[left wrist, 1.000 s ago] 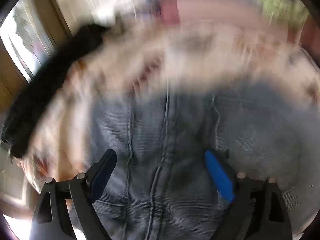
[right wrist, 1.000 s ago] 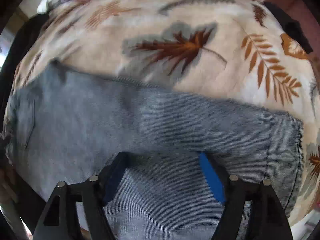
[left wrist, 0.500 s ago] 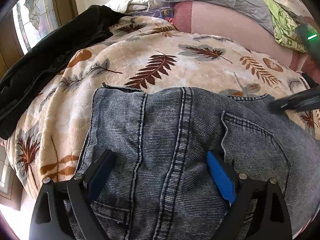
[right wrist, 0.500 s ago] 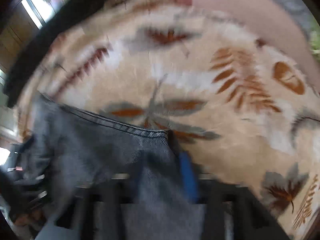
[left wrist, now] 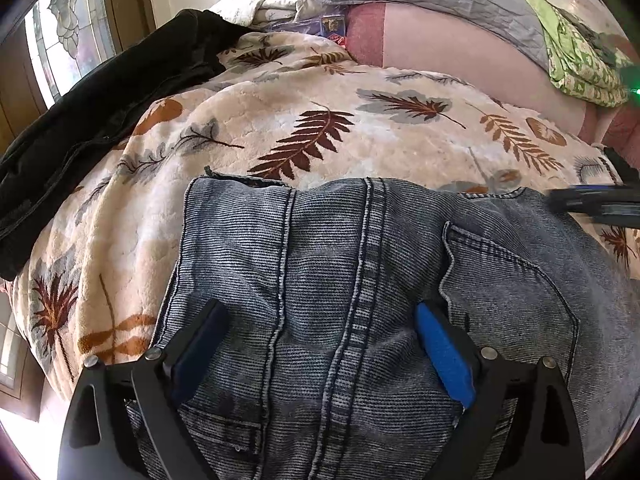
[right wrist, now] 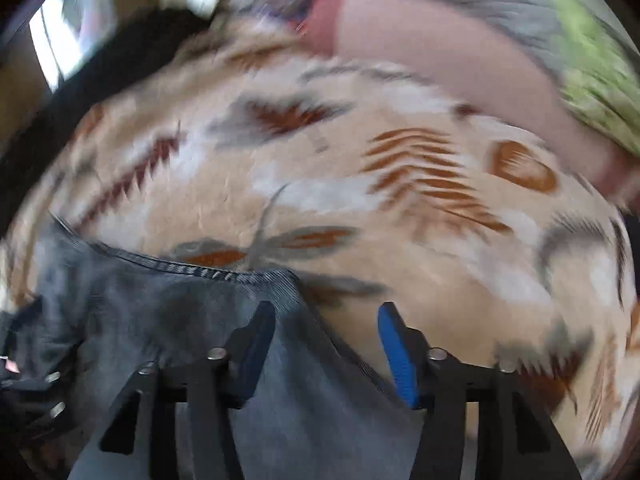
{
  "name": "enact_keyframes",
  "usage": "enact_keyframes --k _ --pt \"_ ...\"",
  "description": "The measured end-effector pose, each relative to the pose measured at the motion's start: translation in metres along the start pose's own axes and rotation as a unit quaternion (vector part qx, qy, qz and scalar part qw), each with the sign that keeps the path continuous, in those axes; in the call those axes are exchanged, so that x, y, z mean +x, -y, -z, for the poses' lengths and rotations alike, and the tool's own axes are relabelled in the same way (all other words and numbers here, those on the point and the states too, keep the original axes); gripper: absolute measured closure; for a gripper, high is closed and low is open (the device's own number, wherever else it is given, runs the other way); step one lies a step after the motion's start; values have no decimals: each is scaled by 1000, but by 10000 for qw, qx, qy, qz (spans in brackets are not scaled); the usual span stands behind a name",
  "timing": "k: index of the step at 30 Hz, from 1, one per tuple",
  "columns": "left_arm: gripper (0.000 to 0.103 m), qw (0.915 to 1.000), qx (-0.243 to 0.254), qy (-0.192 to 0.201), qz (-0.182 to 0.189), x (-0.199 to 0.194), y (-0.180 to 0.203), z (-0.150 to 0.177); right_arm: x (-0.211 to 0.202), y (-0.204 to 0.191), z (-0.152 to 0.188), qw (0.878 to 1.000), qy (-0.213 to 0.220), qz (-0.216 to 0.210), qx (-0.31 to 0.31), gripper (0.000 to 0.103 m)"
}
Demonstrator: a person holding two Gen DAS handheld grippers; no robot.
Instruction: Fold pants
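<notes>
Both jaws are held wide open, nothing is gripped, so the jeans (left wrist: 360, 300) lying on the leaf blanket (left wrist: 320, 128) could be bunched if the right gripper (right wrist: 326, 344) is pushed in crooked.

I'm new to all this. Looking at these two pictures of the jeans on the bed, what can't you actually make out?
- Jeans: legs and lower part cut off by the bottom edge, left wrist view.
- Right wrist view: motion blur smears the leaf blanket; whether the right hand-held gripper touches the denim is unclear.
- Small items by the pillows, left wrist view: too small to identify.
- Dark garment: its type is unclear.
</notes>
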State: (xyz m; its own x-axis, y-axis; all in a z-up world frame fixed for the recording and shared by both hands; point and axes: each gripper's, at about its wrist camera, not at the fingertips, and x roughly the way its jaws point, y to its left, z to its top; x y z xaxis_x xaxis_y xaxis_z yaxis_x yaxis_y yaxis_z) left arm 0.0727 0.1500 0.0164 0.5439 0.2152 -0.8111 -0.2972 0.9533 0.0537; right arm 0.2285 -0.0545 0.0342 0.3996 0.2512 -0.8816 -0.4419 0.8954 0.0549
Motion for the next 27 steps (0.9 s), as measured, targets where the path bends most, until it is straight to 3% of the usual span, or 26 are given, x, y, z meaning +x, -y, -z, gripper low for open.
enact_keyframes --k 3,7,10,12,13,14,15,16,18,21,22,23,24,25,26,27 --pt "8 10000 -7 4 -61 -1 1 0 -48 35 36 9964 277 -377 709 34" --pt "8 9999 -32 10 -132 -1 3 0 -91 98 101 9832 240 -735 1656 33" --pt "8 9998 -46 34 -179 -1 4 1 -100 176 144 9649 195 -730 2516 30" --pt "8 9997 -51 59 -232 -1 5 2 -82 228 165 9547 39 -399 2949 28" --pt "7 9997 -46 72 -242 -1 7 2 -64 264 182 9353 -61 -663 3476 34" --pt "7 9996 -34 88 -277 -1 7 2 -63 282 191 9123 174 -1215 3906 34" --pt "6 9994 -16 106 -317 -1 8 3 -71 290 194 8972 343 -1432 4165 34" --pt "6 9993 -17 152 -338 -1 8 4 -83 290 193 8920 436 -1445 4260 34" --pt "6 9993 -27 187 -334 -2 7 5 -111 281 190 9053 789 -1182 4003 34" --pt "6 9992 -35 221 -338 -1 7 5 -136 269 204 9002 1064 -1461 3963 27" --pt "6 9991 -32 237 -349 -1 7 5 -139 267 214 9023 1070 -1365 3946 23" --pt "6 9990 -36 246 -359 -1 7 5 -131 268 222 9063 943 -1123 3964 12" --pt "5 9990 -48 252 -377 0 8 4 -121 274 231 9086 678 -881 4026 7" --pt "4 9989 -61 249 -387 0 8 4 -105 279 238 9076 534 -975 4050 7" --pt "4 9988 -72 248 -408 1 9 4 -109 279 237 9086 762 -972 3990 7" --pt "4 9988 -76 243 -427 1 9 4 -114 276 232 9079 723 -931 4024 7"
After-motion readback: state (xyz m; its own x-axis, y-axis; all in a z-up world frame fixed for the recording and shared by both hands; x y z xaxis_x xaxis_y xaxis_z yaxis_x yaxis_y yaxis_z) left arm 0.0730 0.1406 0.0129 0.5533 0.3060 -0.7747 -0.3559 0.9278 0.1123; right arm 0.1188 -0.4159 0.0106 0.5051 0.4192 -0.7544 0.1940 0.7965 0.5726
